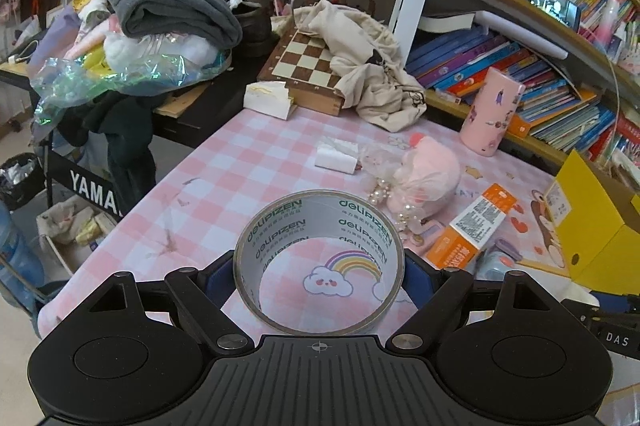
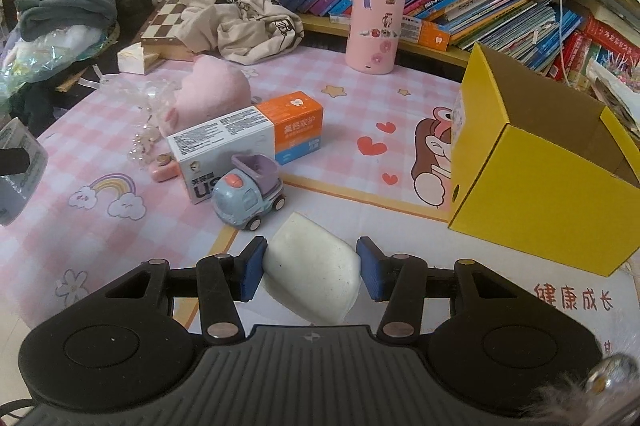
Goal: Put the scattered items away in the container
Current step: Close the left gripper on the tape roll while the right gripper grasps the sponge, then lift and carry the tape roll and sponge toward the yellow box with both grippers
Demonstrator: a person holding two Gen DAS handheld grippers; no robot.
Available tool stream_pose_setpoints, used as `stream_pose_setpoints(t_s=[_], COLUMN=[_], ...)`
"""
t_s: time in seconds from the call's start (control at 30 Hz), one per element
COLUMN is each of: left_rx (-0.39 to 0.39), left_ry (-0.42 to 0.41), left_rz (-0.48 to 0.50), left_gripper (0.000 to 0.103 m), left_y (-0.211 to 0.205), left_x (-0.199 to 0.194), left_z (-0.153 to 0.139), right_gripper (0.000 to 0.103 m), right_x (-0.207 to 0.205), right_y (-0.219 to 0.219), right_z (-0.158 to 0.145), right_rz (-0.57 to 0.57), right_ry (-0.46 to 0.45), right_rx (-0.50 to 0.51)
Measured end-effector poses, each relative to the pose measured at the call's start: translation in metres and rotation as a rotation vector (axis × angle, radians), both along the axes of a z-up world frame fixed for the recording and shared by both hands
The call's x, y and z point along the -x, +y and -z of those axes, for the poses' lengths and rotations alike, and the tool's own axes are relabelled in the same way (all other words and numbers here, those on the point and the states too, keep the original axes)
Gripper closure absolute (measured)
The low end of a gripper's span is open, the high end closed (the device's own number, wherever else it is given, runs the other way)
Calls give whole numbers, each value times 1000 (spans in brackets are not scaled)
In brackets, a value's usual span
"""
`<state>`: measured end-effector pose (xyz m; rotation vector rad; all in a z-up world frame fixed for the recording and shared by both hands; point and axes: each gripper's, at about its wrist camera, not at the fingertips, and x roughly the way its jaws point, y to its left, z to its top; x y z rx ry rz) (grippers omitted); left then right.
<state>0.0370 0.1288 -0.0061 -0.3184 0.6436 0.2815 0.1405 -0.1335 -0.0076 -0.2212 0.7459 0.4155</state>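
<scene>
My left gripper [image 1: 319, 276] is shut on a roll of clear packing tape [image 1: 320, 222], held upright above the pink checked mat; the roll also shows at the left edge of the right wrist view [image 2: 18, 169]. My right gripper [image 2: 312, 268] is shut on a white rounded block [image 2: 316, 270], held just above the mat. The open yellow cardboard box [image 2: 532, 185] stands to its right; it also shows in the left wrist view [image 1: 592, 226]. On the mat lie an orange-and-white toothpaste box [image 2: 248, 141], a blue-purple toy truck [image 2: 248, 191] and a pink plush [image 2: 214, 87].
A pink cylinder [image 2: 376, 25] stands at the back by shelves of books [image 2: 460, 1]. A chessboard box [image 1: 308, 65] under a beige cloth [image 1: 372, 73] sits at the far edge. A small pink case [image 2: 164, 167] and beads [image 2: 142, 141] lie left. Clothes pile on a keyboard [image 1: 160, 21].
</scene>
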Motion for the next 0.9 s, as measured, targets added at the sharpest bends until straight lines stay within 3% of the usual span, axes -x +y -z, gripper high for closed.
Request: stream_pose_setpoints(t_s=[0.9], left_rx=[8], left_ry=[-54], left_rz=[136], left_gripper=[19], left_y=[-27], left_x=[35], left_z=[-12], right_gripper=[56], right_x=[63], right_y=[-28], right_z=[-11], right_rz=[91], right_ry=[-47], right_rx=[-10])
